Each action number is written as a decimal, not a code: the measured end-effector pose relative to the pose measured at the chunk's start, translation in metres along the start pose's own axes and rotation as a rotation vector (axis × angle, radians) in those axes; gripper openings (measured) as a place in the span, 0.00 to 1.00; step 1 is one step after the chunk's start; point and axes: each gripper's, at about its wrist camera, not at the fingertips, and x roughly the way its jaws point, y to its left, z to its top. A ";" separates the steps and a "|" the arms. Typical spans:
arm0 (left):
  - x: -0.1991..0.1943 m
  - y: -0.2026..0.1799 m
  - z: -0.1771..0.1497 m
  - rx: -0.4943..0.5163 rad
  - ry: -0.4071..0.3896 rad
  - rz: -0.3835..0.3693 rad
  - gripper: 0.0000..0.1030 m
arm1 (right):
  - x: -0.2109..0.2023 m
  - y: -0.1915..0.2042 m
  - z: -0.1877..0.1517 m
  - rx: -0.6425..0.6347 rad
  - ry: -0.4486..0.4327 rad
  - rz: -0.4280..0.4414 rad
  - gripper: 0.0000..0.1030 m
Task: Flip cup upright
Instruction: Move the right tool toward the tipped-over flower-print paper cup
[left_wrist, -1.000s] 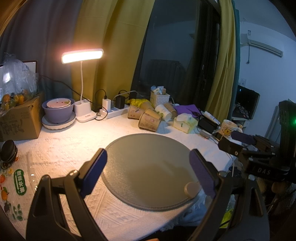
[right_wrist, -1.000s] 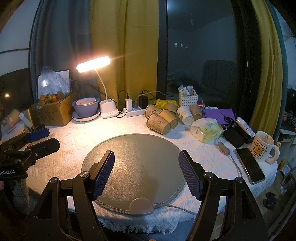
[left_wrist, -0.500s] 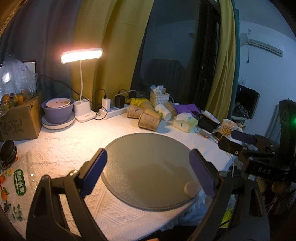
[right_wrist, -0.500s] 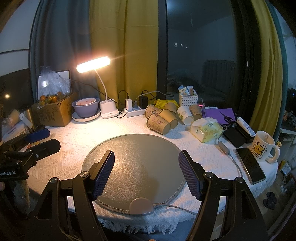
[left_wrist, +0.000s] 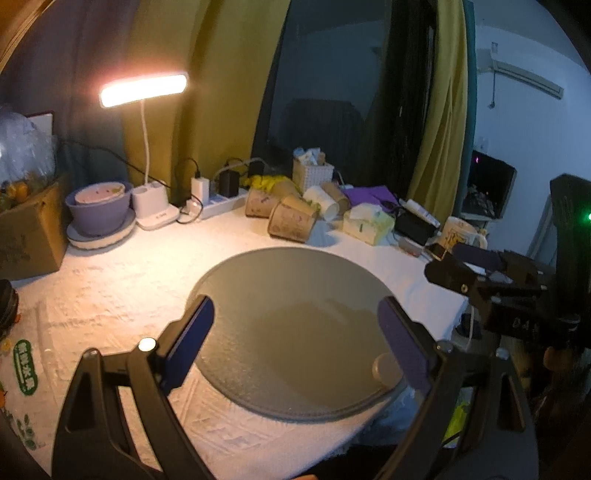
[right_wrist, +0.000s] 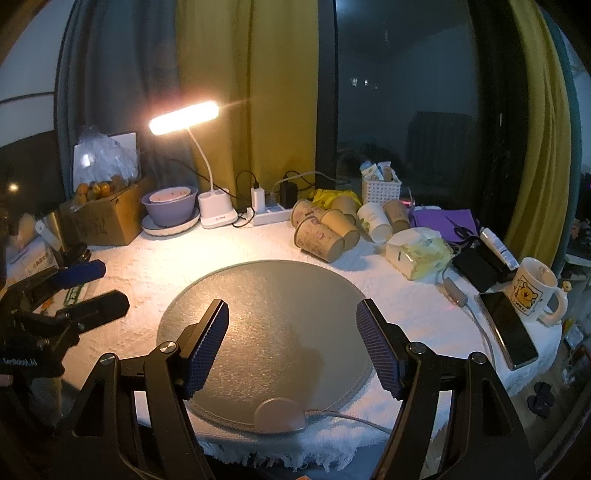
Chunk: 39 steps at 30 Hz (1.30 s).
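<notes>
**Both grippers held wide over the grey mat, cups lying beyond it**

The left gripper (left_wrist: 295, 332) was seen with its fingers (left_wrist: 192, 332) spread apart, nothing between them; the right gripper (right_wrist: 291, 343) was likewise held apart and empty above the round grey mat (right_wrist: 266, 317); the paper cups (right_wrist: 325, 236) were found tipped on their sides in a cluster past the mat's far edge, near the power strip (right_wrist: 269, 216); which cup was meant could not be told; a lit desk lamp (right_wrist: 184, 116) was seen behind on the table (right_wrist: 147, 258); a mug (right_wrist: 532, 291) stood upright at the right.

five paper cups (right_wrist: 320, 240), one mug (right_wrist: 532, 291), one lamp (right_wrist: 183, 117), two bowls (right_wrist: 169, 202)
</notes>
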 end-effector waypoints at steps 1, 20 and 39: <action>0.005 0.000 0.001 0.000 0.011 -0.002 0.88 | 0.004 -0.002 0.001 0.005 0.007 -0.001 0.73; 0.120 0.014 0.039 -0.080 0.244 0.011 0.88 | 0.087 -0.064 0.032 0.071 0.077 0.001 0.73; 0.241 0.001 0.072 -0.152 0.377 -0.006 0.88 | 0.182 -0.128 0.044 0.030 0.165 -0.055 0.72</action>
